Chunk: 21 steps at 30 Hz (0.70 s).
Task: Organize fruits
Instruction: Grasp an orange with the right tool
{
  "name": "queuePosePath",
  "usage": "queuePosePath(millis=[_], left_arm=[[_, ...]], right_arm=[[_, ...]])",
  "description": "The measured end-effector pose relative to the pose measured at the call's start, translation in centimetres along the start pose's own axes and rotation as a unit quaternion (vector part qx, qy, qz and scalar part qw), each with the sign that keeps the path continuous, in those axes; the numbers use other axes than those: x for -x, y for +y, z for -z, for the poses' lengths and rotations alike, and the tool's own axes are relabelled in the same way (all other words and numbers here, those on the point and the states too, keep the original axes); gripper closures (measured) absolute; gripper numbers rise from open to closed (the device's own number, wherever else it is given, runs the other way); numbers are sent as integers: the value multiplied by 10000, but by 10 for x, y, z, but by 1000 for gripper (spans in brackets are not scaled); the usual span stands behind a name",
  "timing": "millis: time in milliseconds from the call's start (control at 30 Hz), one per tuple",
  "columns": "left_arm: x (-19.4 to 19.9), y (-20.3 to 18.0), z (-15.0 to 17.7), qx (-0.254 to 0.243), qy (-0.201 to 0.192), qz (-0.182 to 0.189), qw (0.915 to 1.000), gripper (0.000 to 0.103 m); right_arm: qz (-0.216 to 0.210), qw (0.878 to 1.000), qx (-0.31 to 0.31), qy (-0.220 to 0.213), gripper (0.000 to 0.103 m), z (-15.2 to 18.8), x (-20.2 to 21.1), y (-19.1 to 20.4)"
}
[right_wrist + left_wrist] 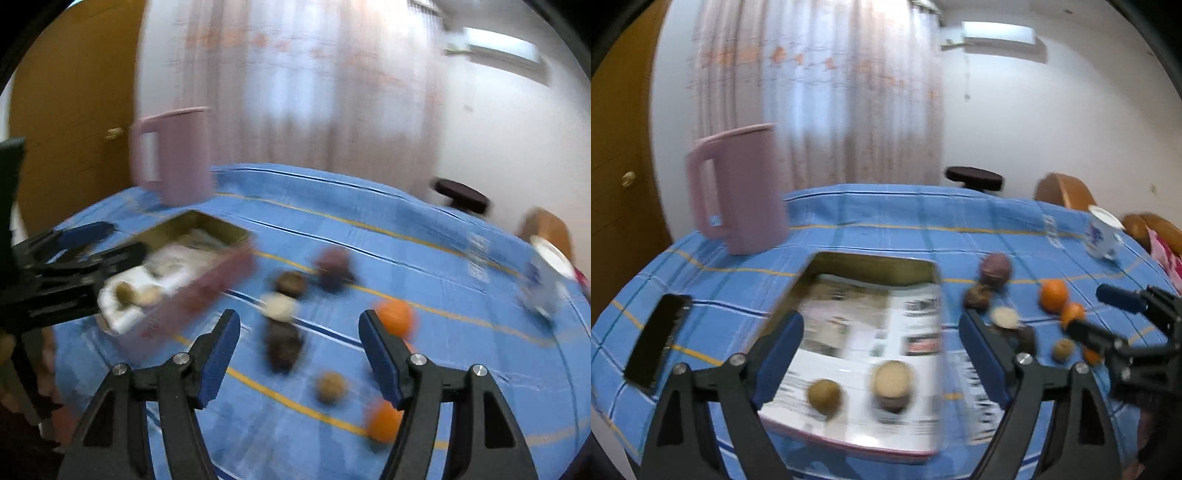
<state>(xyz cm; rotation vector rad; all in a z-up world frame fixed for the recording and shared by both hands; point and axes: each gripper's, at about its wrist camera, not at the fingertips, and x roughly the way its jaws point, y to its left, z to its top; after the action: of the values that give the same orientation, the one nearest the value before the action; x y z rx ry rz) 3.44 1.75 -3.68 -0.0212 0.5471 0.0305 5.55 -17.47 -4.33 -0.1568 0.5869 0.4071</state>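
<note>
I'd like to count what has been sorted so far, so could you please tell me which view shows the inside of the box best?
The left wrist view: it looks straight down into the box, showing the newspaper lining and two fruits on it. The right wrist view shows the box only from the side, blurred and partly hidden behind the left tongs.

Daylight glows through the sheer curtain (812, 92) at the far side, washing it pale and lighting the room brightly. Both views are smeared by motion blur, the right wrist view worse. Fisheye bending curves the desk (886, 221), and the corners fall black.
</note>
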Motion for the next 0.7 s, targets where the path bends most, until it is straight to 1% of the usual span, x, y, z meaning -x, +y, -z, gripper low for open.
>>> queuePosePath(millis=[100,167,300,333,367,400,433,467,500,567,633,700], left_arm=[[-4,-31,4,-268,68,203,9994,15],[-5,-48,6,-422,124,289,9986,15],[-13,-75,10,-637,329,540,9960,15],[-16,-79,11,-684,382,588,9952,15],[-19,-82,12,-710,425,604,9947,19],[-24,-87,12,-746,505,641,9939,27],[-27,-89,13,-767,588,710,9928,32],[-30,-91,14,-773,661,777,9918,41],[-33,-94,15,-768,736,836,9908,43],[-42,-96,17,-743,905,902,9890,47],[-47,-96,18,-649,1052,962,9877,47],[-50,-96,18,-603,1112,1035,9866,49]], right_arm=[[259,9986,-434,145,35,17,5,-32],[405,9967,-636,300,35,27,3,-45],[243,9941,-931,506,36,40,-3,-59],[201,9939,-948,521,39,43,-5,-58],[166,9937,-957,559,45,43,-6,-58],[154,9932,-982,599,48,44,-8,-59],[126,9929,-1004,619,52,46,-10,-60],[79,9928,-1013,640,52,47,-12,-60],[58,9925,-1023,670,52,48,-13,-60],[-13,9913,-1075,761,57,49,-19,-61],[-61,9900,-1159,797,57,50,-20,-63],[-142,9879,-1244,919,57,51,-25,-65]])
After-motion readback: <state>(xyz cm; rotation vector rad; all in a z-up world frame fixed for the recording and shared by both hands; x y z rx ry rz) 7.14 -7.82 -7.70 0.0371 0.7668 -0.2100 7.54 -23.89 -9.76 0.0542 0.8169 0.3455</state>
